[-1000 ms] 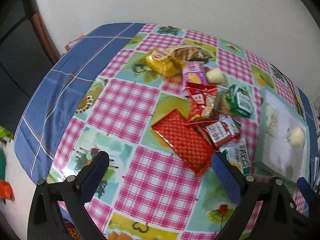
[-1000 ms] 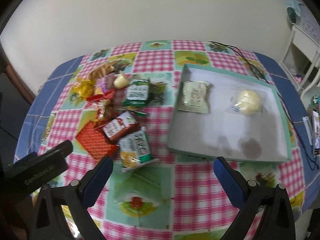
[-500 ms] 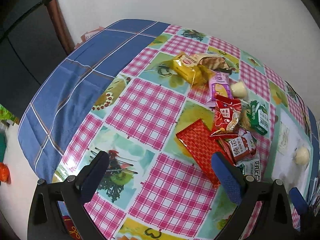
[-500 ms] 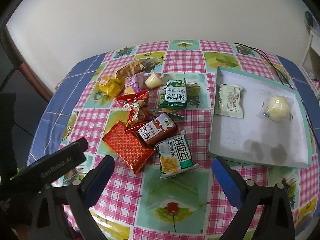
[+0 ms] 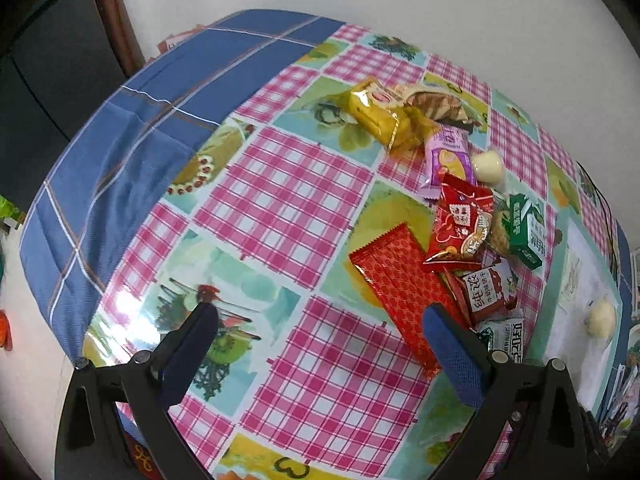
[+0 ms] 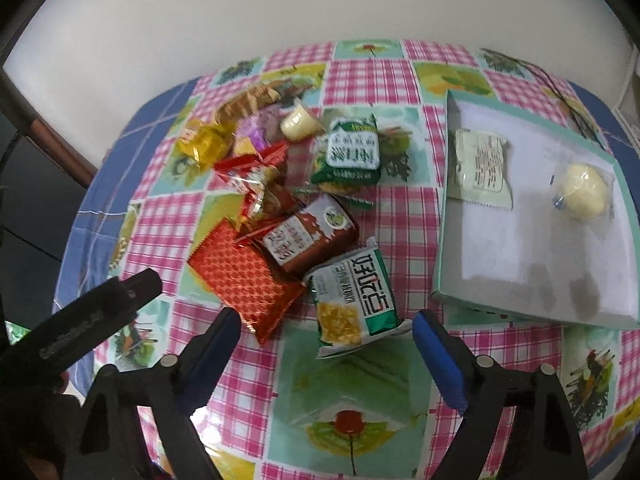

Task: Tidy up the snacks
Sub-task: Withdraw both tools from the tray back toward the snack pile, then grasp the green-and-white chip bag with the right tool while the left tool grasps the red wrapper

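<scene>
Just left of the tray [image 6: 440, 264], my spread, empty right tool [image 6: 326, 326] hovers over the green packet [image 6: 354, 292], which I should pinch across its puffed middle.

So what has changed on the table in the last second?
Only the tools moved. The right tool came in closer to the green-and-white snack packet, which now lies between its open fingers. The left tool swung left, also open. The snacks and the tray with its two items stayed where they were.
</scene>
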Demonstrator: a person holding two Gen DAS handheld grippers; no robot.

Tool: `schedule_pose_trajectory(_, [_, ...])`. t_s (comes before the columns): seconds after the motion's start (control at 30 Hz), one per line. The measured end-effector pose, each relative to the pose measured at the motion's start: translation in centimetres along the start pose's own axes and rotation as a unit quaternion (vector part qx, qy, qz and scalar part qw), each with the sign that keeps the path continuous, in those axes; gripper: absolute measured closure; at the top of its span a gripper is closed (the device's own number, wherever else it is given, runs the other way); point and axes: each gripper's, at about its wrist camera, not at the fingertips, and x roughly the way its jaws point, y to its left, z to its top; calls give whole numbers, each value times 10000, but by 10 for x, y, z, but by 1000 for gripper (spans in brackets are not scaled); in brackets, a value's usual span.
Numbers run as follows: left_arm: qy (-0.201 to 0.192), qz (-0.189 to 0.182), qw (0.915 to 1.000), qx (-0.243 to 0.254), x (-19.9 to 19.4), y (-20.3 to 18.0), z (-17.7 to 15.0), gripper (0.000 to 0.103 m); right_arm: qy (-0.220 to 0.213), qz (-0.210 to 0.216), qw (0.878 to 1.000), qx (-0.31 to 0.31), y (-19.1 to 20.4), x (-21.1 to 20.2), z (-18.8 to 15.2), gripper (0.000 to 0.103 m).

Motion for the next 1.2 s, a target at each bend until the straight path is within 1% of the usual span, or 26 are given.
schedule_pose_trajectory(0.1, [131,-36,9999,62,8,-6,3,1,130,-17,9999,104,-6,9,2,19])
schedule_pose_trajectory(0.27, [439,-153,9988,178,27,-20,8,1,214,-32,9997,129,-11,18,7,21])
schedule_pose_trajectory(0.37, [497,-219,9980,329,32,-30,11,1,221,-65,9997,51,-9,20,10,21])
schedule_pose_trajectory(0.53, [594,-214,9966,532,46,-47,16,1,288,-39,9996,52,-10,27,17,21])
schedule_pose_trajectory(0.77, [783,-55,9959,451,72,-51,23,1,385,-43,9992,39,-14,35,21,21])
schedule_pose_trajectory(0.93, [798,61,9960,397,83,-49,29,1,440,-23,9990,38,-16,39,22,21])
schedule_pose_trajectory(1.0, [812,34,9959,397,87,-50,31,1,459,-16,9989,39,-16,40,22,21])
schedule_pose_trajectory(1.07, [828,46,9953,491,91,-55,33,1,482,-5,9988,48,-16,41,22,21])
schedule_pose_trajectory(1.13, [851,146,9936,727,98,-66,34,1,498,10,9987,57,-17,42,22,21])
schedule_pose_trajectory(1.2, [902,223,9919,862,98,-71,32,1,497,18,9987,66,-18,41,22,21])
